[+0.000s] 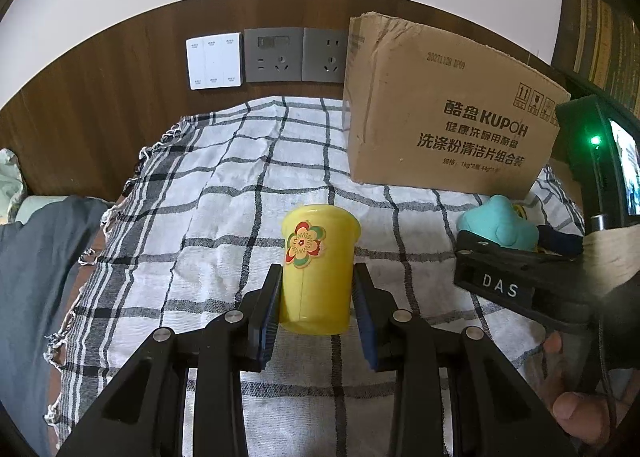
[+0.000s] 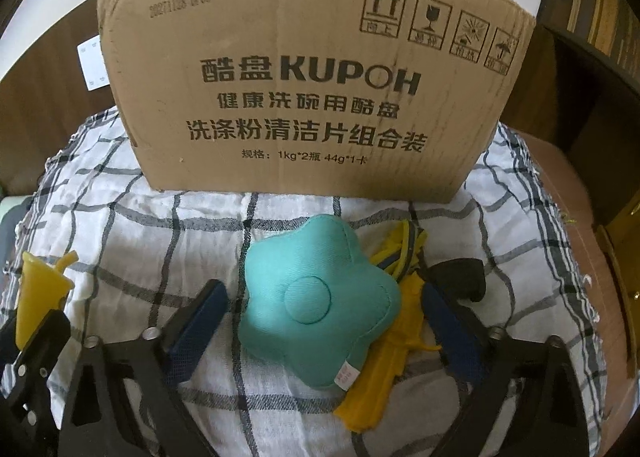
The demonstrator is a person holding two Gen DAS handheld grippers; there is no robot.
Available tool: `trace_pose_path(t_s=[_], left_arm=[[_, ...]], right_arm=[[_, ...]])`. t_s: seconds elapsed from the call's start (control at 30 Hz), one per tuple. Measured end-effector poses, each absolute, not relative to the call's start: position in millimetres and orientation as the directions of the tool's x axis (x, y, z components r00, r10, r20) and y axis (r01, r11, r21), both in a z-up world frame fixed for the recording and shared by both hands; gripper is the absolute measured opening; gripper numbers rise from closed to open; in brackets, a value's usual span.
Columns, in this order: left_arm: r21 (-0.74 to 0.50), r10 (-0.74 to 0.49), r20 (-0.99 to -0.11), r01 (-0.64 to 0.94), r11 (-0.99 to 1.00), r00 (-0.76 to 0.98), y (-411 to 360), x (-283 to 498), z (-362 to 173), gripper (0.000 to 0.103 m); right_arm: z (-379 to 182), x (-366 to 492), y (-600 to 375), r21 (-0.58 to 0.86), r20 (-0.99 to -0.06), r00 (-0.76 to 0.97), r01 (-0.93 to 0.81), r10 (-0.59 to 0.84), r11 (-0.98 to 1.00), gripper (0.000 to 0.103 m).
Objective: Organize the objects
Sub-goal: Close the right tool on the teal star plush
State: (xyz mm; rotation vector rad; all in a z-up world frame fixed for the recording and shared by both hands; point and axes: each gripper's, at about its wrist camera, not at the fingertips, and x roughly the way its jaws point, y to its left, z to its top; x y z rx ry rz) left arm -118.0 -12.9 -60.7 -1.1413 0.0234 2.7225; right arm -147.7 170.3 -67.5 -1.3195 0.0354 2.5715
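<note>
A yellow plastic cup [image 1: 318, 269] with a flower sticker stands on the checked cloth [image 1: 224, 193]. My left gripper [image 1: 316, 277] is shut on the cup, pads against both sides. The cup also shows at the left edge of the right wrist view [image 2: 38, 293]. A teal star-shaped cushion [image 2: 320, 305] lies on a yellow rag [image 2: 384, 377] in front of the cardboard box [image 2: 316, 81]. My right gripper [image 2: 324, 297] is open, its fingers on either side of the cushion, apart from it. The cushion also shows in the left wrist view [image 1: 500, 225].
The box [image 1: 444, 109] stands at the back right of the cloth. Wall switches and sockets [image 1: 264, 57] sit on the wood panel behind. Grey bedding [image 1: 36, 269] lies left of the cloth. A dark shelf [image 2: 592, 57] stands at the right.
</note>
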Motion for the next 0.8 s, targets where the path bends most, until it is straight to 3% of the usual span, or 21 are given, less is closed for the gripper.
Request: trace_pose_path(t_s=[0.1,0.8], left_arm=[[-0.056,0.167,-0.706,-0.181,-0.982,-0.688,-12,-117,-59,0.034],[-0.019,0.158,-0.665,-0.195,-0.981,-0.73,6,-105,-29,0.034]], right_arm=[[-64,-144,171,-0.081,-0.797,-0.57,-0.225,0.199,-0.971,0.073],[-22,-112,184,-0.034,-0.73,-0.659,-0.226,0.178,-0.974,0.071]])
